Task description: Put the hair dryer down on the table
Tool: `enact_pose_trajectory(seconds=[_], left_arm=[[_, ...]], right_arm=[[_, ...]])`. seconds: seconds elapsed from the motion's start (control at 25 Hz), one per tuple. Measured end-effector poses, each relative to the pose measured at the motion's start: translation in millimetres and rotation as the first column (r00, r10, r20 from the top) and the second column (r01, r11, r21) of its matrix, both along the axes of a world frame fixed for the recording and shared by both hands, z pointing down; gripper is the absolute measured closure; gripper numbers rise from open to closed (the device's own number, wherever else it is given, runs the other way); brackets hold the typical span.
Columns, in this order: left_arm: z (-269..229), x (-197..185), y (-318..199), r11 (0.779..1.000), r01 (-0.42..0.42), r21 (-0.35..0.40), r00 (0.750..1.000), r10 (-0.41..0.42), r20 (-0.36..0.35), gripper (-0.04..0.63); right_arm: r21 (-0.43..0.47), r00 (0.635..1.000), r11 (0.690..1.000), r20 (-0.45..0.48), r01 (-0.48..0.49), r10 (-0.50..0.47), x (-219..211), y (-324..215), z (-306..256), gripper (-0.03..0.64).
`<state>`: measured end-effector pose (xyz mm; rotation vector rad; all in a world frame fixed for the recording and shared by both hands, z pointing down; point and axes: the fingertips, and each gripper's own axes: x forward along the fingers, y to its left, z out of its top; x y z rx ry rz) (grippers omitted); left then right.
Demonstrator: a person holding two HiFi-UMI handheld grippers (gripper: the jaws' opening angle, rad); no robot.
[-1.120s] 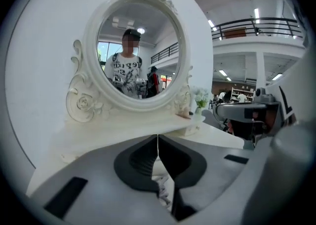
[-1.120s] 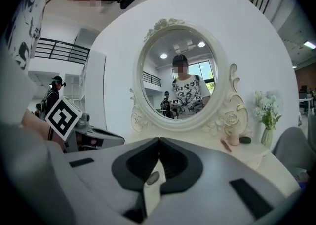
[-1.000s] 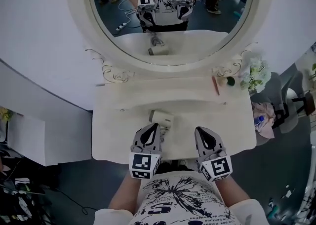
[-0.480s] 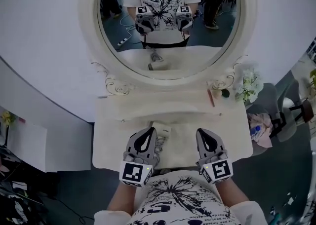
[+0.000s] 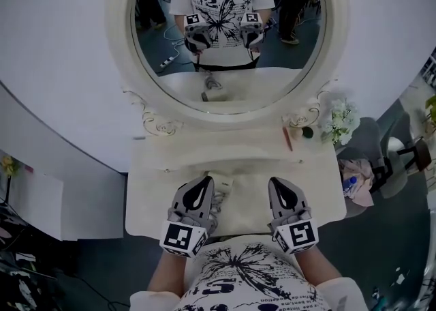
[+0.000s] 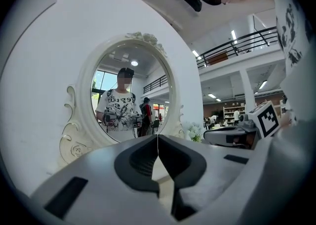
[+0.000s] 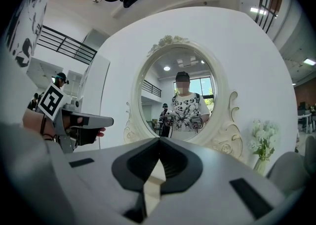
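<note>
The cream hair dryer (image 5: 223, 183) lies on the cream dressing table (image 5: 157, 207), just beyond my left gripper (image 5: 204, 183), which hides most of it. No jaw touches it. The dryer's reflection shows in the oval mirror (image 5: 211, 86). In the left gripper view, my left gripper (image 6: 157, 138) points level at the mirror, shut, with nothing between its jaws. My right gripper (image 5: 278, 185) hangs over the table's front right part; in its own view, the right gripper (image 7: 159, 140) is likewise shut and empty.
A pink stick (image 5: 287, 138) and a small dark object (image 5: 307, 131) lie at the back right of the table, next to white flowers (image 5: 338, 120). A chair with a bottle (image 5: 349, 182) stands to the right. The mirror's frame (image 5: 225, 113) rises behind.
Both grippers have risen and drawn back toward the person. The dryer, earlier in plain view ahead of the left gripper, now lies mostly hidden behind it.
</note>
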<state>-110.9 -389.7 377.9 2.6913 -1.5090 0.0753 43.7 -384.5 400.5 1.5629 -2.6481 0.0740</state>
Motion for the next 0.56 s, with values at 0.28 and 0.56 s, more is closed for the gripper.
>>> enact_pose_trajectory(seconds=[0.28,0.56], left_arm=[[5.7,-2.2,-0.9,0.999,0.015,-0.03,1.0,-0.015,-0.002,0.572],[9.7,-4.0,1.8,1.0,0.01,-0.028,1.0,-0.01,-0.013,0.572]], right_arm=[[-0.008,1.0,1.0,-0.005,0.0,0.0,0.4,-0.5,-0.7,0.598],[-0.007,1.0,1.0,0.006,0.004,-0.004,-4.6,4.8,2.4,0.598]])
